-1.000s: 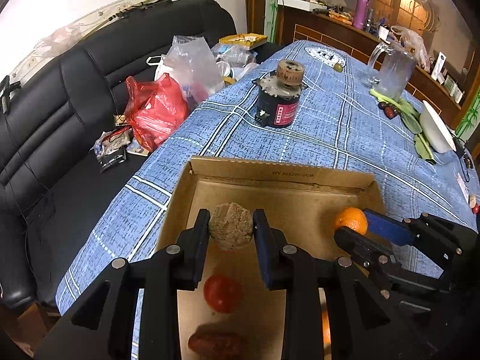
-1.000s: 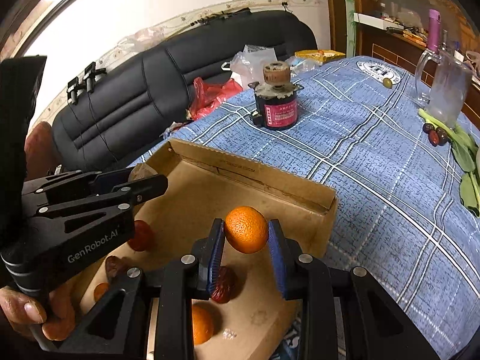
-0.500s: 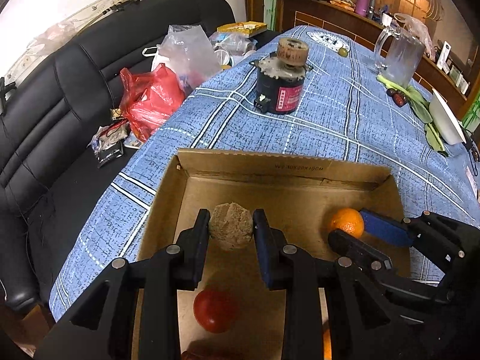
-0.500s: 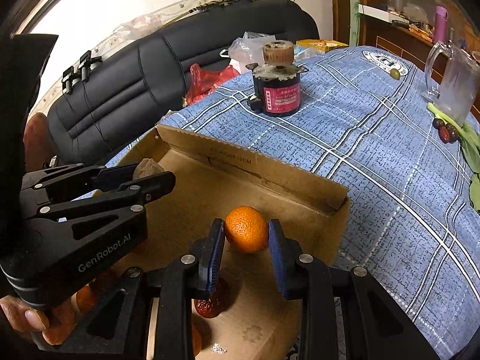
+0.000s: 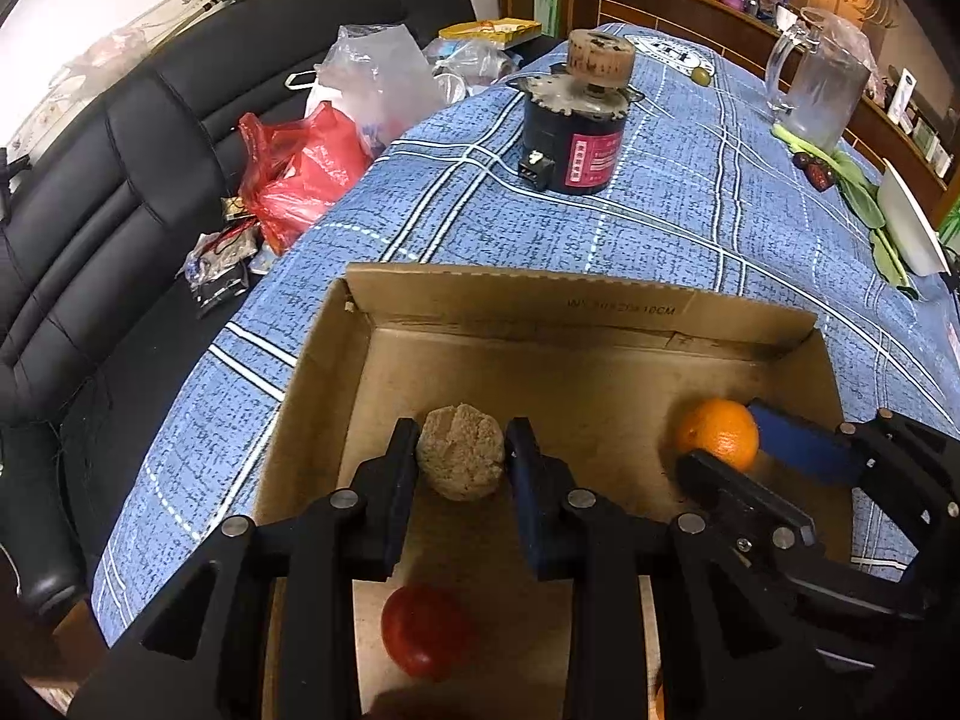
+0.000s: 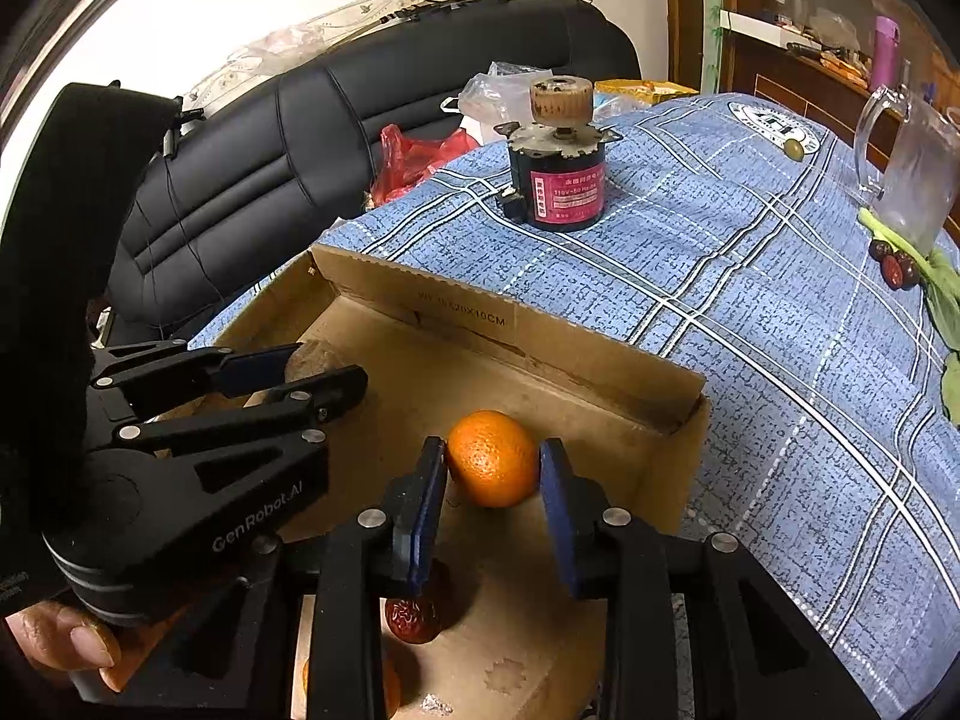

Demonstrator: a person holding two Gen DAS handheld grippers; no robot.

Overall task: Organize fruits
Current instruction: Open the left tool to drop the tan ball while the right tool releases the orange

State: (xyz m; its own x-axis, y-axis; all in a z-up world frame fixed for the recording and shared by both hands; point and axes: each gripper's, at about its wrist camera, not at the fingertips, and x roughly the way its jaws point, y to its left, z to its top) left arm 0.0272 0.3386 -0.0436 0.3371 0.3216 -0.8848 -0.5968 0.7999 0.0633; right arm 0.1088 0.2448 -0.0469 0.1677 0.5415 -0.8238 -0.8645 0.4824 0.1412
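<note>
Where sofa (image 5: 120, 180) flanks table (image 5: 690, 228), cardboard box (image 5: 540, 312) rests.

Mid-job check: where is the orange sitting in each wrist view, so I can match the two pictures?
Left wrist: the orange is at right of centre, inside the cardboard box, between the right gripper fingers.
Right wrist: the orange is at lower centre, between that gripper's blue pads.
Shared landmark: the black motor on the blue cloth beyond the box.
</note>
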